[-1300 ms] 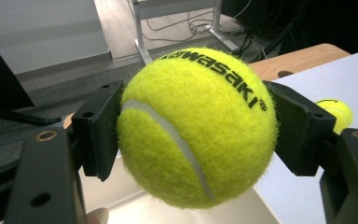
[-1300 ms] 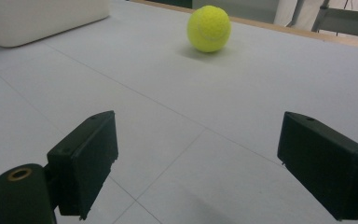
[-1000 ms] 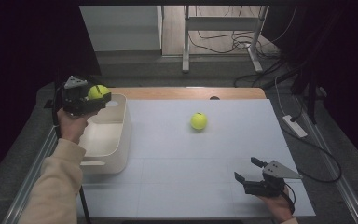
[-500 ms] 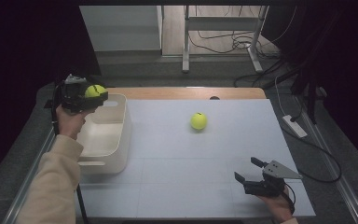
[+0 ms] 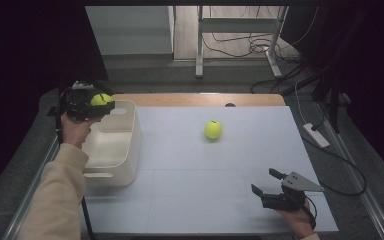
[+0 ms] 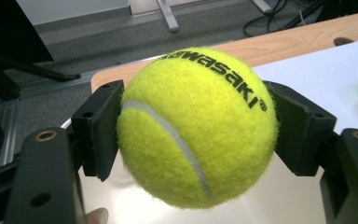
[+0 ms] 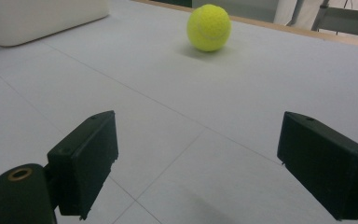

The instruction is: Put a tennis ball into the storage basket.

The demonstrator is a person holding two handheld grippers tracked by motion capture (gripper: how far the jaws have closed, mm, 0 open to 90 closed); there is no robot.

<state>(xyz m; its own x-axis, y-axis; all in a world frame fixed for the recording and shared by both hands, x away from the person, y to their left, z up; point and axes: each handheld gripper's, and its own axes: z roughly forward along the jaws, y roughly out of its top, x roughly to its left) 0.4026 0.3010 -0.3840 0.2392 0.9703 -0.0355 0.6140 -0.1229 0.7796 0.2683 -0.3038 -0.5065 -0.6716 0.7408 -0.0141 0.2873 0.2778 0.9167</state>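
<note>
My left gripper (image 5: 101, 101) is shut on a yellow tennis ball (image 5: 100, 99) and holds it over the far left corner of the white bin (image 5: 130, 145). In the left gripper view the ball (image 6: 198, 126) is squeezed between both black pads (image 6: 100, 128), with the bin's pale inside below it. A second yellow tennis ball (image 5: 213, 129) lies on the white table top, right of the bin; the right gripper view shows that ball (image 7: 209, 27) far ahead. My right gripper (image 5: 267, 182) rests near the table's front right, its jaws (image 7: 200, 165) open with nothing between them.
The white bin's wall (image 7: 37, 18) shows at the upper left of the right gripper view. A wooden strip (image 5: 200, 99) runs along the table's far edge. Cables and a power strip (image 5: 316, 135) lie off the table's right side.
My left gripper has carried the ball a little leftward and down, toward the bin's far left corner. The right gripper and the loose ball have not moved.
</note>
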